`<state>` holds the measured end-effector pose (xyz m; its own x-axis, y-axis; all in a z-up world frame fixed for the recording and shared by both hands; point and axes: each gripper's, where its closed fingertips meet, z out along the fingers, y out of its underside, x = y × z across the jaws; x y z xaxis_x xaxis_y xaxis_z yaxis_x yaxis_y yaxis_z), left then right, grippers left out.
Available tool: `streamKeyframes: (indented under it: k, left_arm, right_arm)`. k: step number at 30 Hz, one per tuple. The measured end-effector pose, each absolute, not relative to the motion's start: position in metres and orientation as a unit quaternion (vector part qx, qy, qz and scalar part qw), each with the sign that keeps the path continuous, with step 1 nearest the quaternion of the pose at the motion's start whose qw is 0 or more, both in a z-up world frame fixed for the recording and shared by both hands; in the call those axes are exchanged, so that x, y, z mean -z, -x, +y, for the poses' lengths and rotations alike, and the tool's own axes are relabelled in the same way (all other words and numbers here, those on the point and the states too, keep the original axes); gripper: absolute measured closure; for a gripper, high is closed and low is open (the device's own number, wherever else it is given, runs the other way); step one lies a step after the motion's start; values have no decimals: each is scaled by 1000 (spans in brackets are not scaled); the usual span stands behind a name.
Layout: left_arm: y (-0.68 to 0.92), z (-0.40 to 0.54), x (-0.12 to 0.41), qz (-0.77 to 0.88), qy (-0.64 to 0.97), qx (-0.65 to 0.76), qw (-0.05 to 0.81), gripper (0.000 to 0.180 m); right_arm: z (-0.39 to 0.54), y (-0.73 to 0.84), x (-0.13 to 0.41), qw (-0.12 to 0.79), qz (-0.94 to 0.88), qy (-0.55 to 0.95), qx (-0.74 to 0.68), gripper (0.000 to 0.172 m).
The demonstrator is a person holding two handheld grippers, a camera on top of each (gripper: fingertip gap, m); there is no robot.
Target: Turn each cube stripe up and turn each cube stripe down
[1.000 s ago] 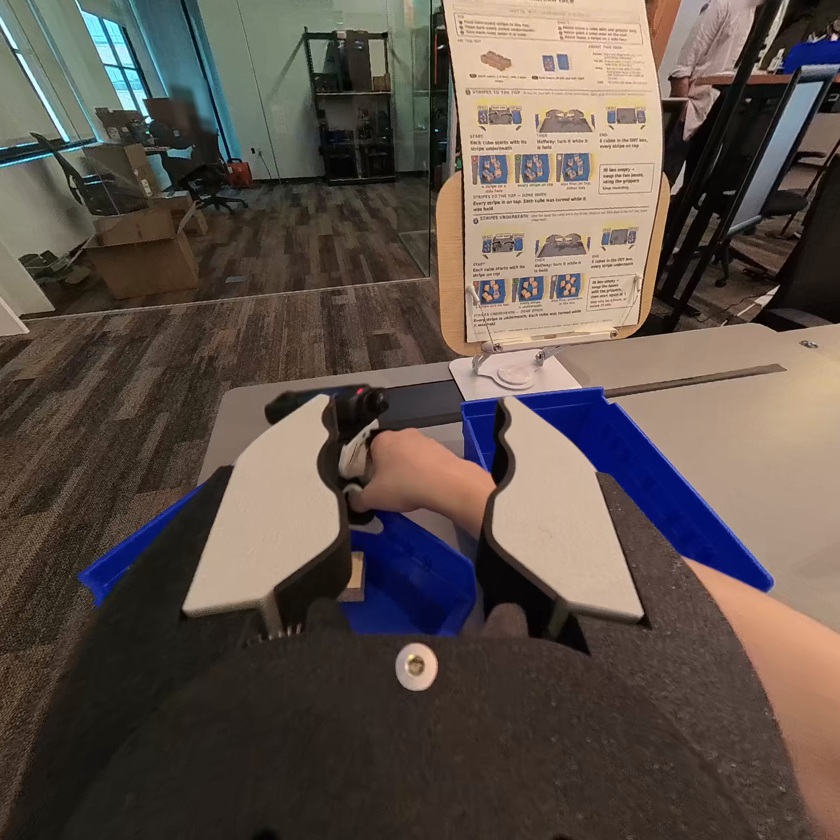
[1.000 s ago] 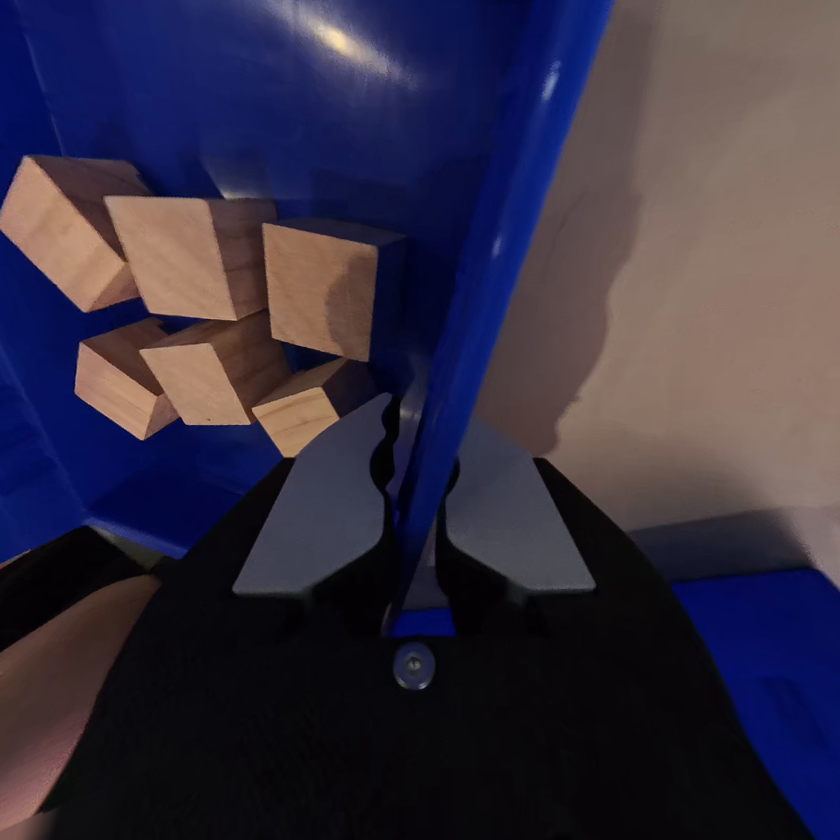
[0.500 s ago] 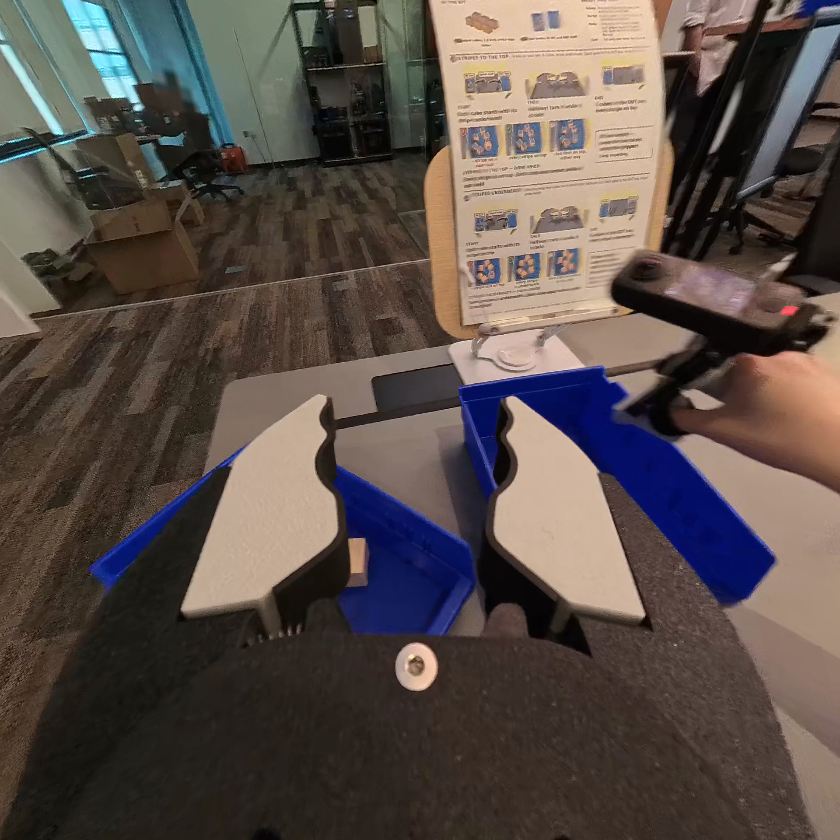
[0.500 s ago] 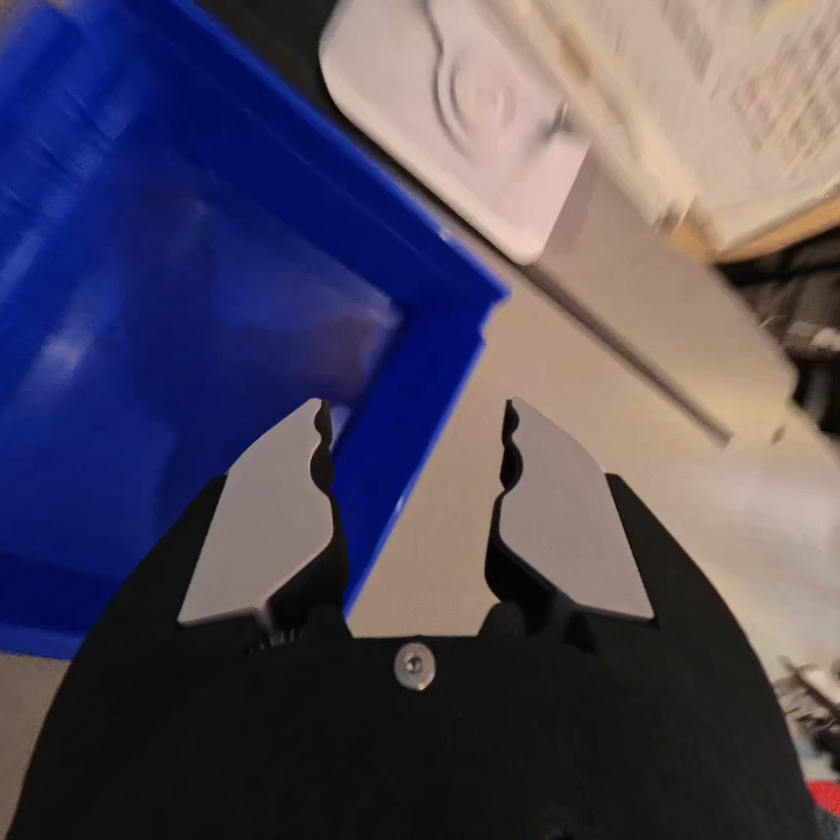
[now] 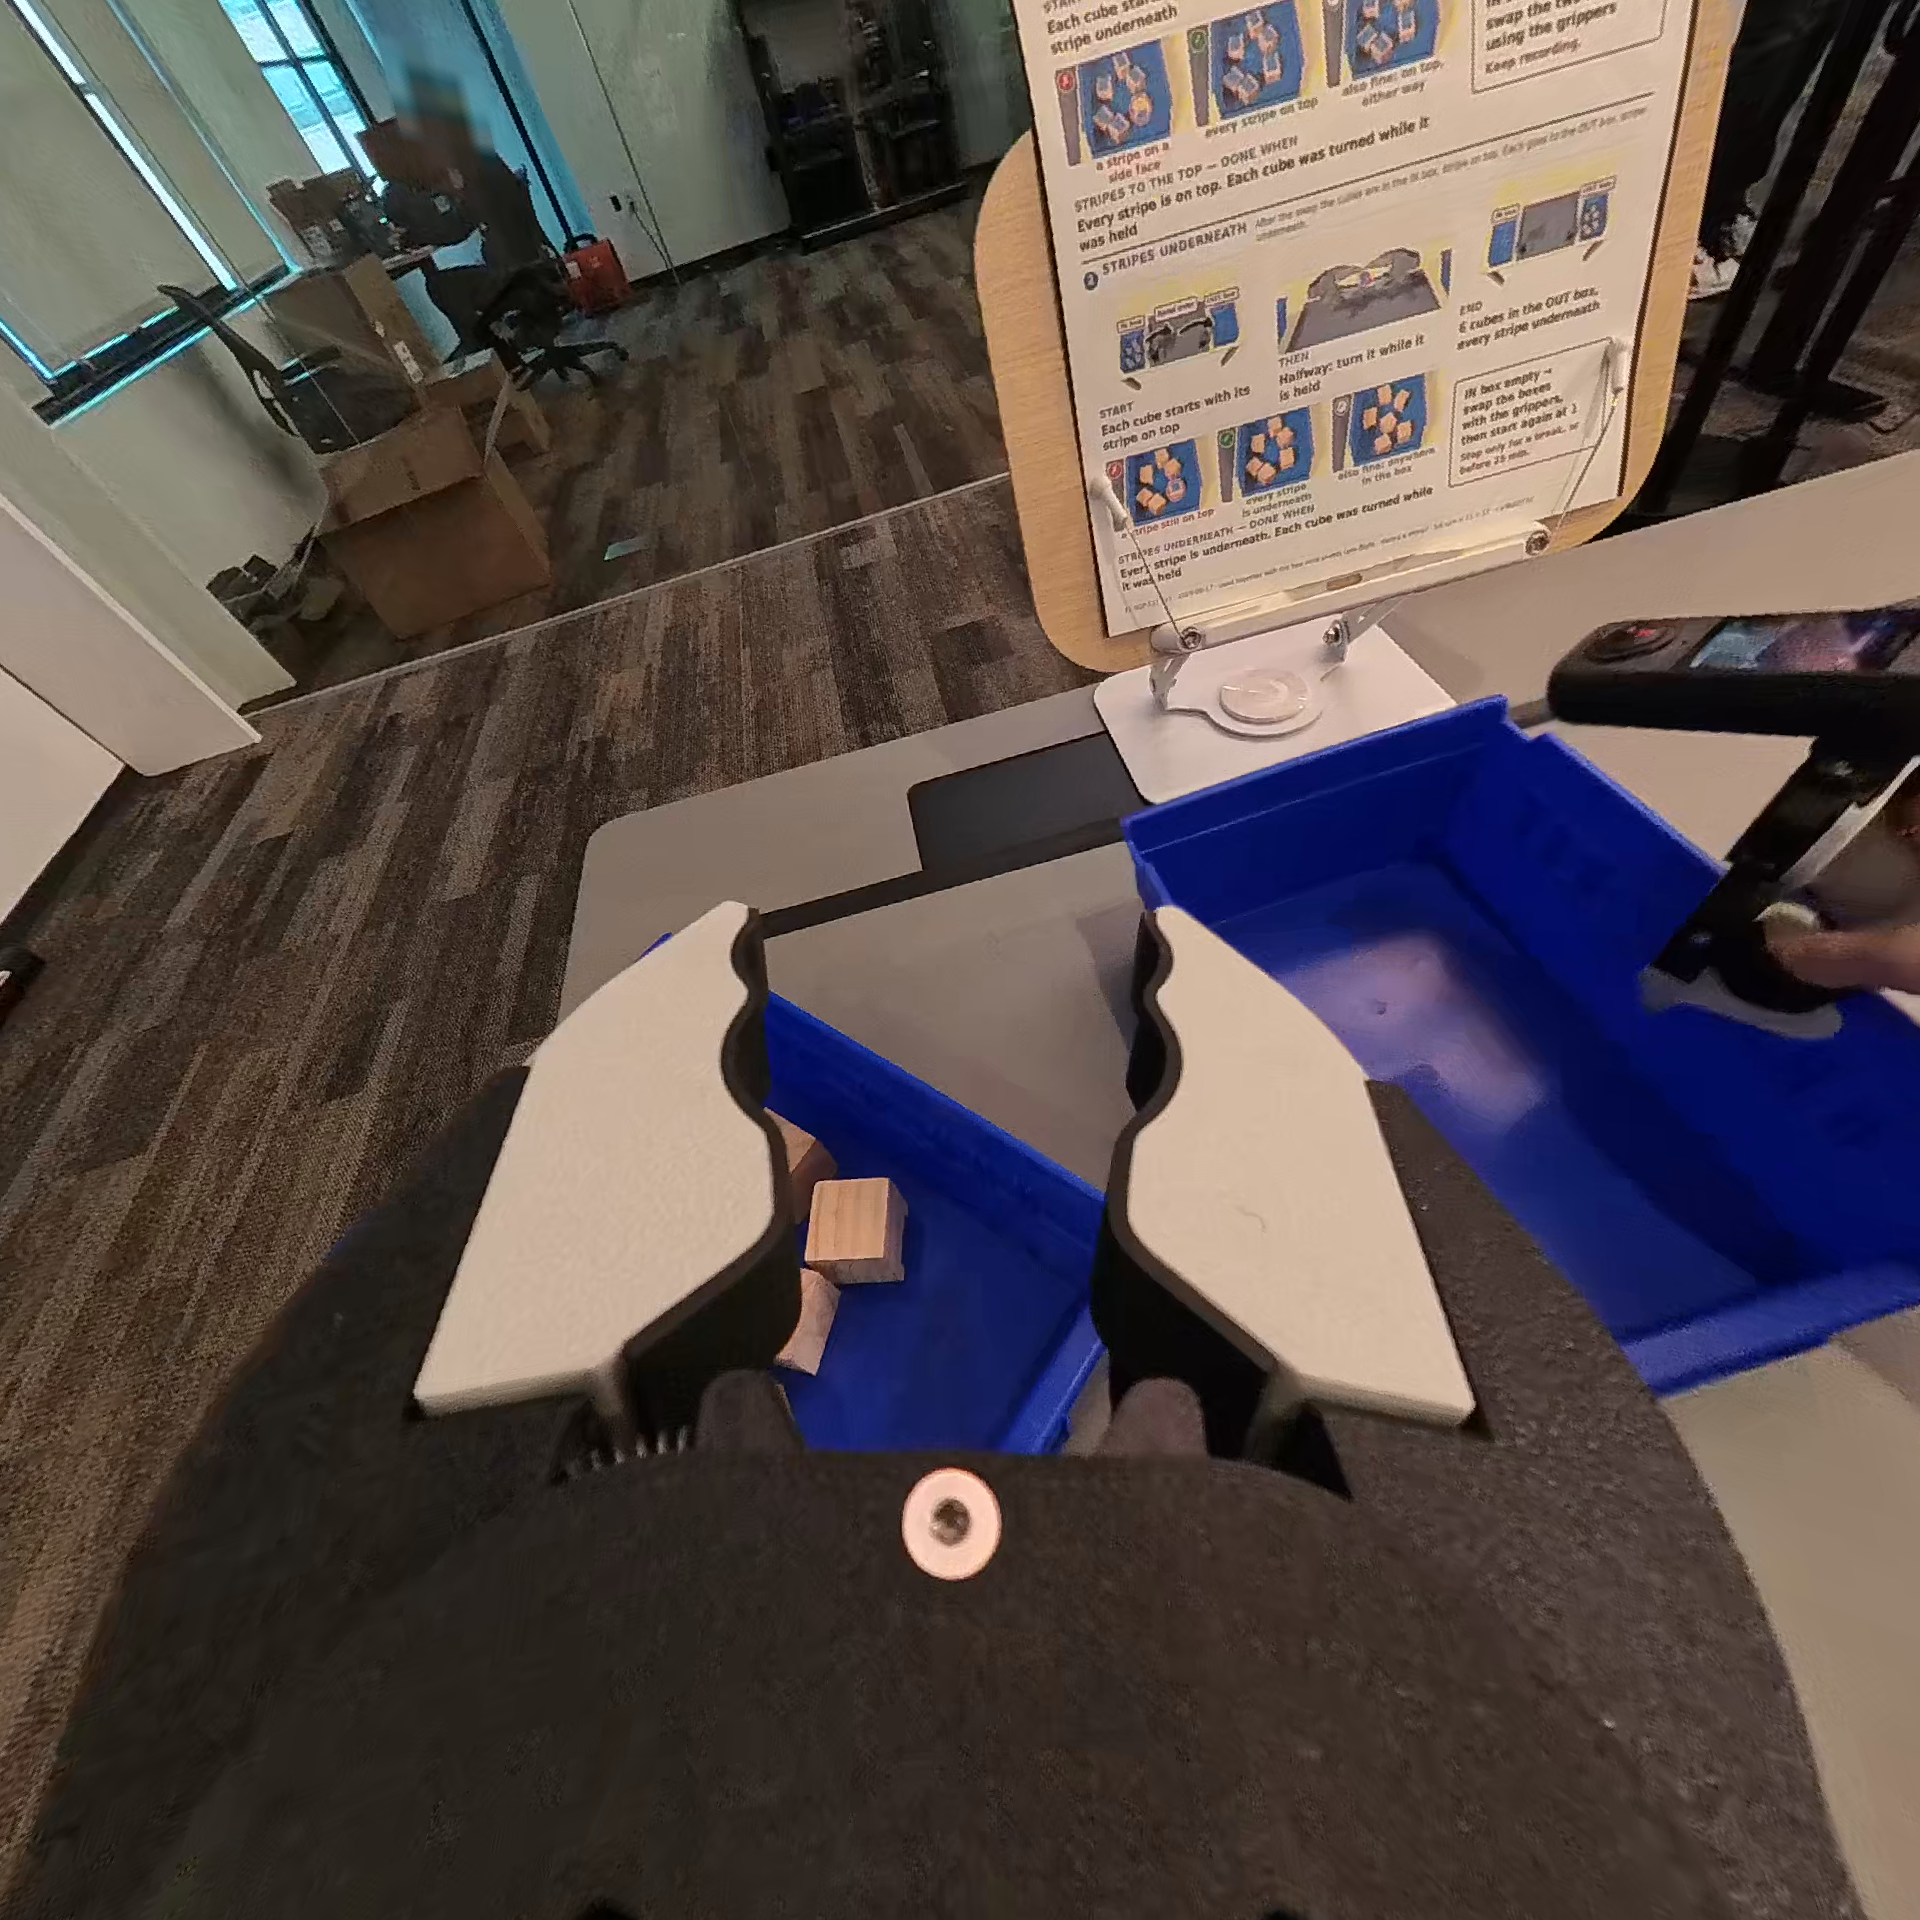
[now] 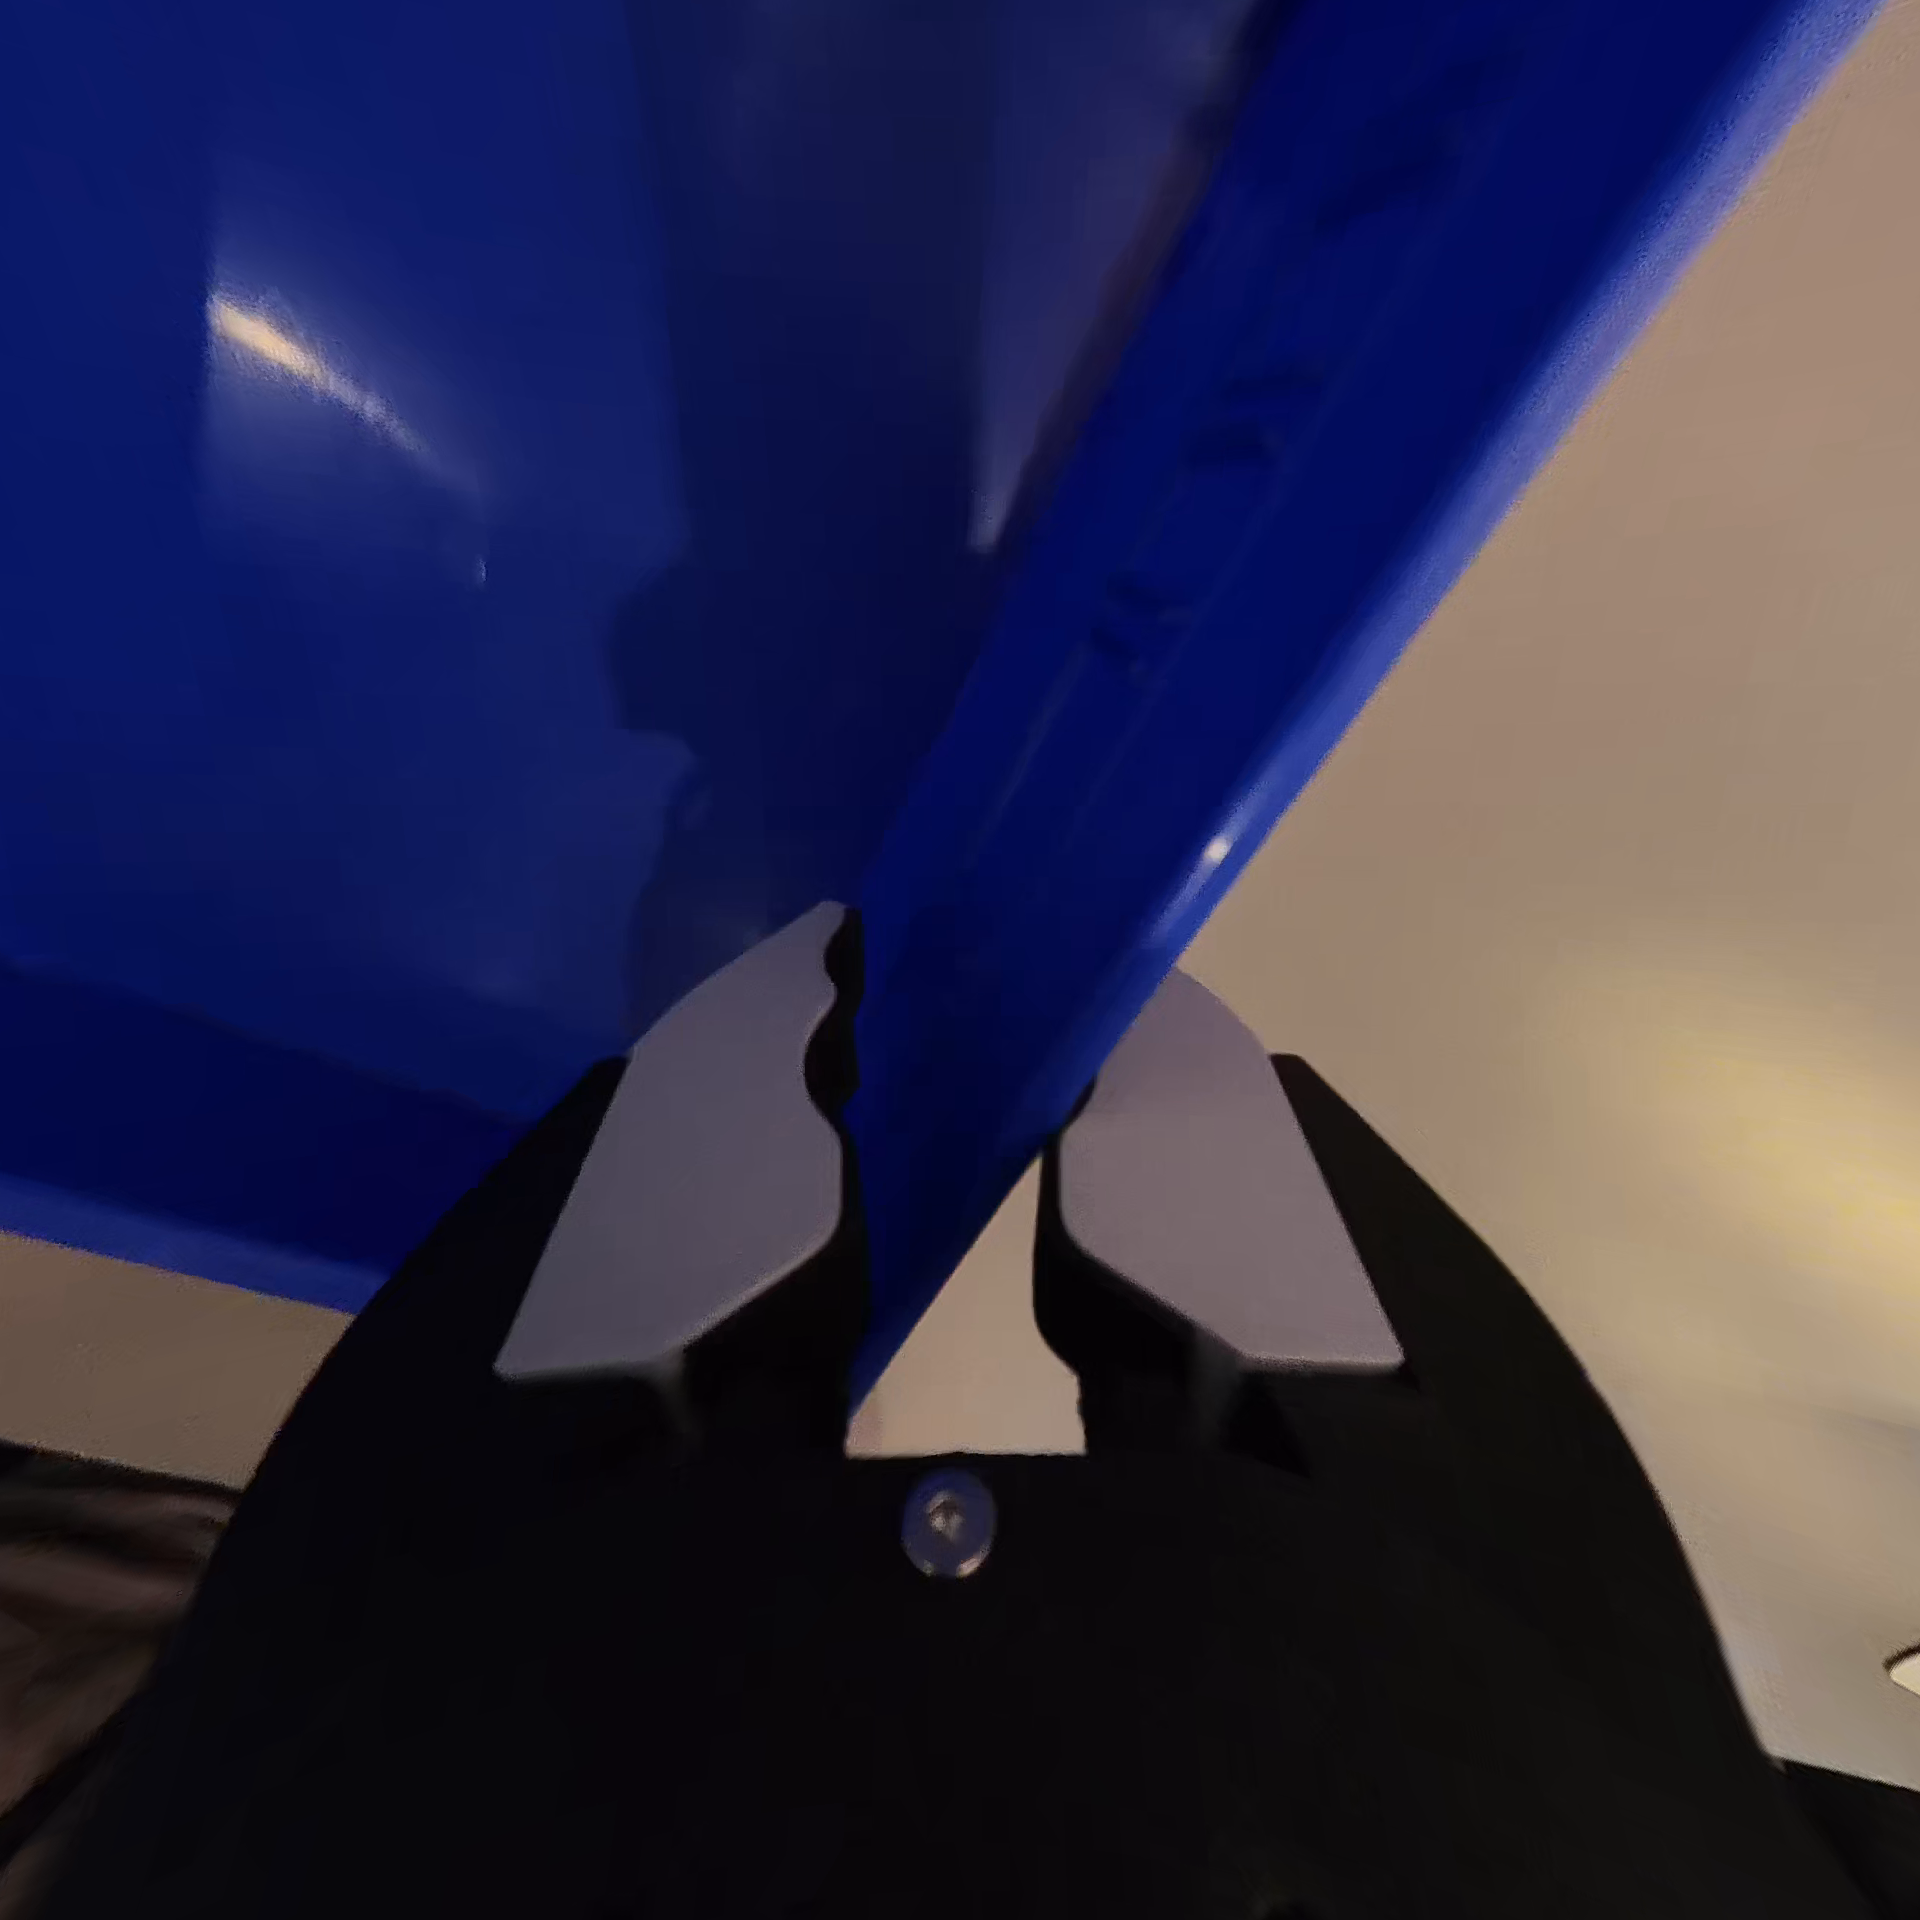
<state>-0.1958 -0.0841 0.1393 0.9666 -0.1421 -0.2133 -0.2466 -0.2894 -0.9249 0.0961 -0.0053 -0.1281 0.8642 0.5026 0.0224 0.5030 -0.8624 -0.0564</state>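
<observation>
My left gripper [image 5: 945, 966] is open and empty, held above the left blue bin [image 5: 935, 1101]. Plain wooden cubes [image 5: 854, 1231] lie in that bin, partly hidden by my left finger; no stripe shows on them. My right gripper [image 6: 1013, 951] straddles the side wall [image 6: 1039, 831] of the empty right blue bin [image 5: 1455, 810]. Its left pad lies against the inside of the wall. Table shows between the wall and the right pad lower down, and the rim hides that fingertip. The right gripper also shows in the left wrist view [image 5: 1745, 977] at that bin's right wall.
Both bins stand on a grey table [image 5: 748, 862]. An instruction sheet on a wooden stand [image 5: 1340, 312] stands just behind the right bin. Carpeted floor and office furniture lie beyond the table's left edge.
My right gripper let go of the cube bin's wall, opened wide, swung right to the empty bin and has narrowed around its side wall. My left gripper stayed open.
</observation>
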Motion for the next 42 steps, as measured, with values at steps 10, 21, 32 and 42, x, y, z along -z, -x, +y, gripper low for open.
streamKeyframes:
  k: [10,21,32,42]
  left_arm:
    - [178,-79,-130,151,809,-51,566,113]
    - [172,-72,-123,157,815,-78,553,115]
    - [207,-71,-121,111,828,-91,542,113]
    - [291,-87,-111,0,849,-100,518,114]
  right_arm:
    - [9,-186,129,20,-200,977,-73,165]
    - [13,-341,130,26,-83,994,-70,165]
    - [-9,-430,131,25,-29,997,-67,164]
    - [-16,-457,131,37,-14,998,-54,161]
